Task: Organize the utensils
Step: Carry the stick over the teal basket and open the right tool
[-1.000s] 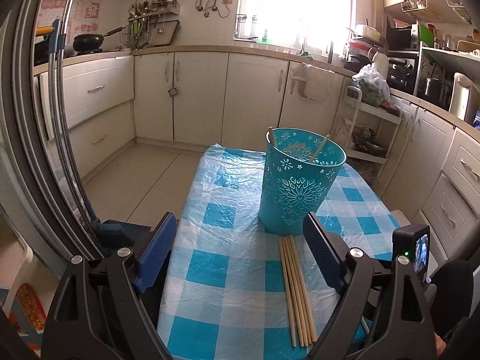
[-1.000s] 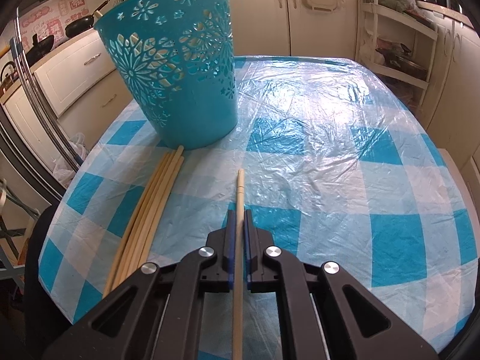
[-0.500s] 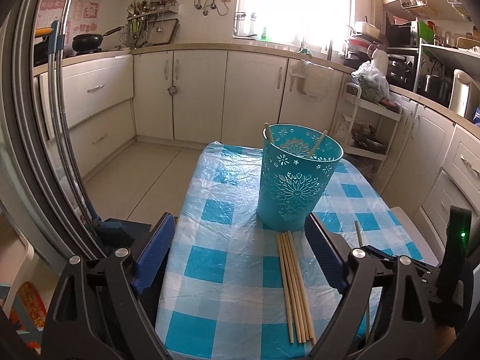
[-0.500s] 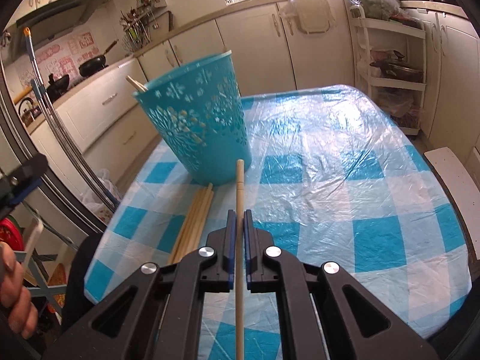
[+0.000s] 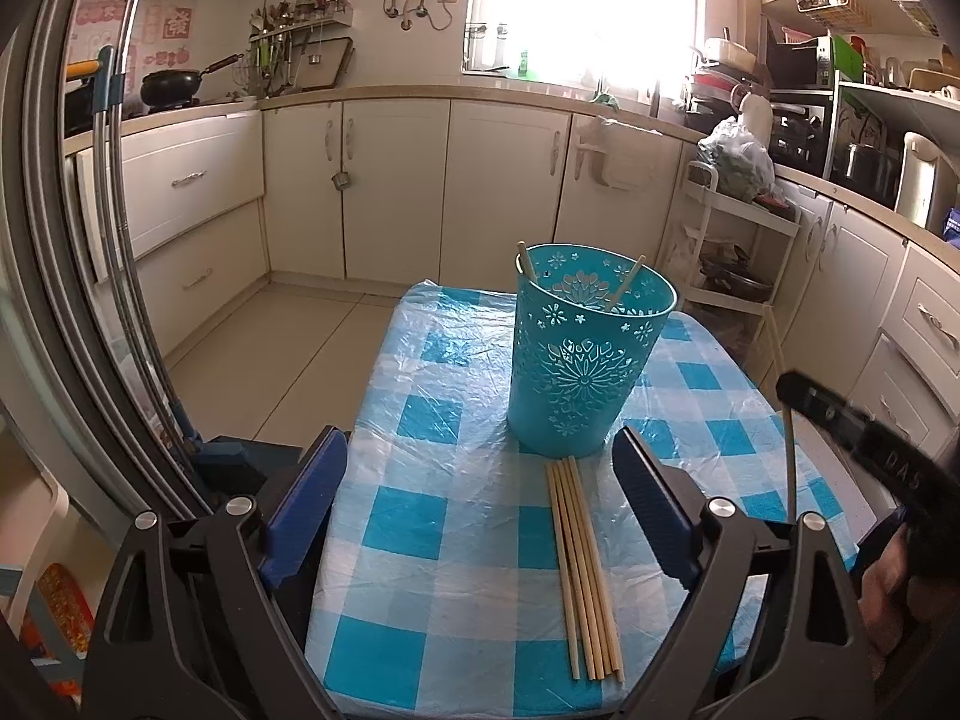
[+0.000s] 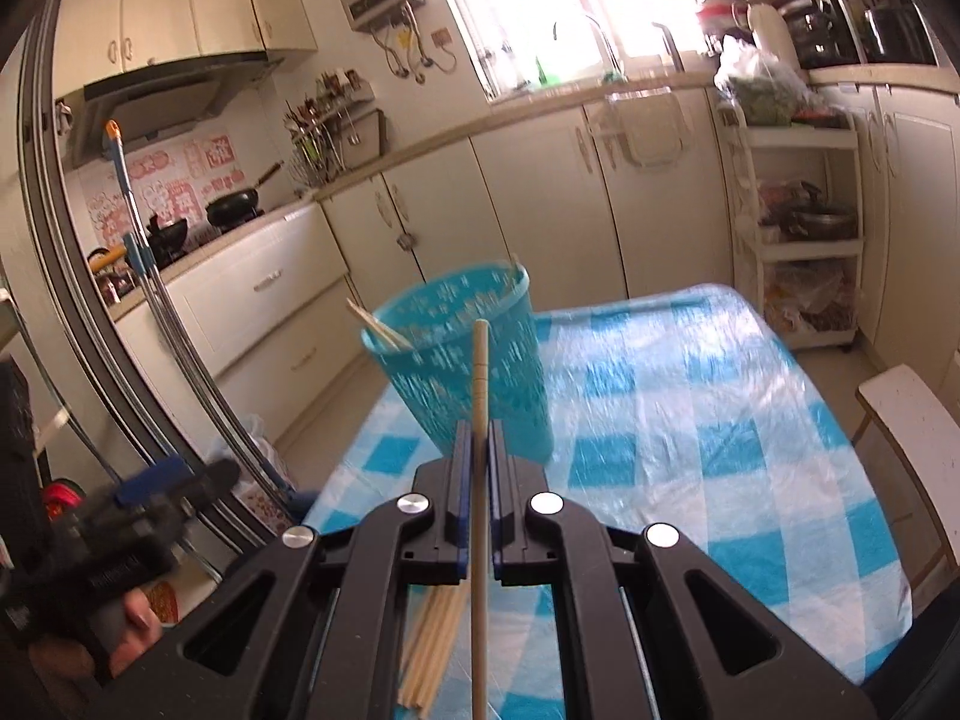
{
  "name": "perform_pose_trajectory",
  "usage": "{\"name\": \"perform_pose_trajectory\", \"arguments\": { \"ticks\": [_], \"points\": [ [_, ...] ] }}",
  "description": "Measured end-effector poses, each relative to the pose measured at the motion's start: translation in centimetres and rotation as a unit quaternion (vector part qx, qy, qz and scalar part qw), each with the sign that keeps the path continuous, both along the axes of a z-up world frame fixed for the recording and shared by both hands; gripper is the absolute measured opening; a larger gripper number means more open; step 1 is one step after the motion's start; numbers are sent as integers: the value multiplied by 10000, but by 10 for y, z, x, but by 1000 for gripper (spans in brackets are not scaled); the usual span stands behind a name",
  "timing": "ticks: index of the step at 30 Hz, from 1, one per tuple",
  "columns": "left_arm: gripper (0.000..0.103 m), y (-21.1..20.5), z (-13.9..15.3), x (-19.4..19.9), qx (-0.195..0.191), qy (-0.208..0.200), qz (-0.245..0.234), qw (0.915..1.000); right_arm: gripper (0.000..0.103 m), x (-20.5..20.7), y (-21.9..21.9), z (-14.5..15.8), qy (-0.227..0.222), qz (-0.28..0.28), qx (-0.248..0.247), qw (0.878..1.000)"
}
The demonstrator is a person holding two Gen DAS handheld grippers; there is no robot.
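A teal cut-out basket (image 5: 585,354) stands on the blue-checked table (image 5: 432,516) with two chopsticks leaning inside it. Several loose wooden chopsticks (image 5: 582,564) lie bundled just in front of the basket. My left gripper (image 5: 480,504) hovers open above the table's near end, nothing between its fingers. My right gripper (image 6: 478,438) is shut on one chopstick (image 6: 479,372), lifted above the table, its tip in front of the blurred basket (image 6: 462,360). The loose chopsticks (image 6: 432,648) show below its jaws. The right gripper's body shows blurred at the right edge of the left wrist view.
Cream kitchen cabinets (image 5: 396,180) ring the room. A white trolley (image 5: 738,252) with bags stands beyond the table's far right. A white stool (image 6: 912,438) sits at the table's right side. Metal poles (image 5: 120,276) rise on the left. A hand grips the left gripper's handle (image 6: 96,588).
My right gripper has risen and tilted up with the chopstick, from just over the cloth to level with the basket. The left gripper has stayed where it was.
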State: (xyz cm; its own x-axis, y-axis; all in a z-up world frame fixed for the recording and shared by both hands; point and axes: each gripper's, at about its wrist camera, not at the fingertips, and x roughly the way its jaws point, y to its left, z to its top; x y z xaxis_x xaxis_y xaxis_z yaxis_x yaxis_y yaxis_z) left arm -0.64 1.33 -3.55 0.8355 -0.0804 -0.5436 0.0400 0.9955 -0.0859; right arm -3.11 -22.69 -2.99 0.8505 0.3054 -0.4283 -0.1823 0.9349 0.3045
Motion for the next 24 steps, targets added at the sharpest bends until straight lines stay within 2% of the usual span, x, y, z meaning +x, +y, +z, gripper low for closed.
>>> {"name": "perform_pose_trajectory", "arguments": {
  "ticks": [9, 14, 19, 24],
  "points": [
    [89, 6, -1, 3, -62, 21, 100, 9999, 6, 60, 13, 54, -830, -163, 349, 9958],
    [89, 18, -7, 12, -166, 145, 280, 9994, 6, 102, 29, 72, -1224, -415, 283, 9912],
    [89, 30, -16, 23, -277, 313, 466, 9980, 6, 132, 40, 72, -1523, -795, 75, 9851],
    [89, 35, -24, 31, -343, 430, 548, 9970, 6, 156, 44, 52, -1229, -897, -106, 9883]
  ]
}}
